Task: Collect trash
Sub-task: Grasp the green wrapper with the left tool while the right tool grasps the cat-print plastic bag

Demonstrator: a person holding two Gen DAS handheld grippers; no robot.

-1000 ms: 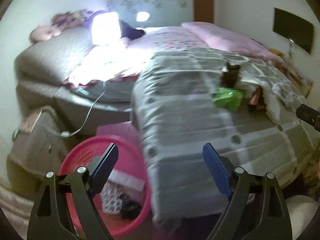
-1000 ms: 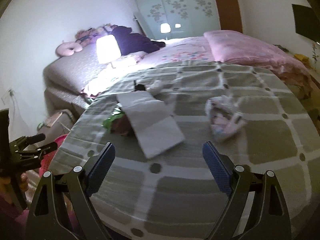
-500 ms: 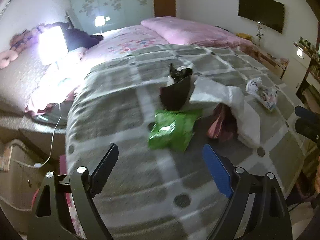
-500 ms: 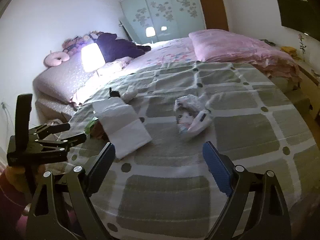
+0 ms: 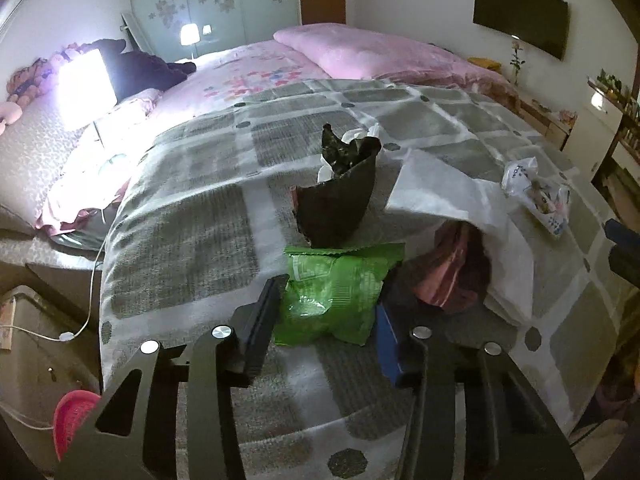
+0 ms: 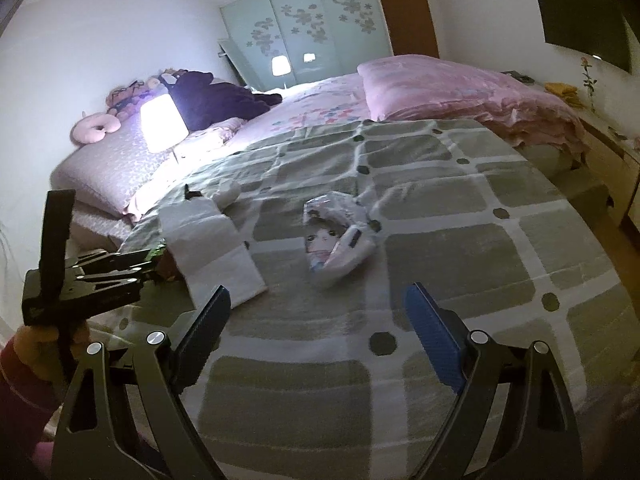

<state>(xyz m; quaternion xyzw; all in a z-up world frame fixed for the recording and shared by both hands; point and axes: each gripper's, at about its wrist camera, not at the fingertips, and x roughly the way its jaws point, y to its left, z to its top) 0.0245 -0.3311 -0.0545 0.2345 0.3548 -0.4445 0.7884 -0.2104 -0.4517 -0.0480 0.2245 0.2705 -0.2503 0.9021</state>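
Since one second ago, the left claw [image 5: 326, 322] has come from the pink basket [image 5: 74, 420] beside the bed to the green snack bag [image 5: 334, 290] on the grey checked blanket [image 5: 180, 240]. Its jaws have just been closing, and now they stand narrow on both sides of the near end of this bag. The black pad [image 5: 262, 320] touches the bag's left edge and the blue pad [image 5: 386, 340] is at its right edge, so the bag looks gripped.

Just behind the green snack bag stands a dark torn bag [image 5: 340, 204], upright and open at the top, and behind that lies a crumpled white tissue [image 5: 358, 134]. To the right of the green bag lies a dark red wrapper [image 5: 454, 272], partly under a white paper bag [image 5: 460, 196]. Farther right of the green bag lies a printed plastic bag [image 5: 536, 194]. The pink basket shows only as a rim, low to the left of the green bag, off the bed.

The right claw [image 6: 316, 336] hangs over the blanket with its jaws wide and nothing between them. The printed plastic bag [image 6: 340, 240] lies ahead of it, apart from both pads.
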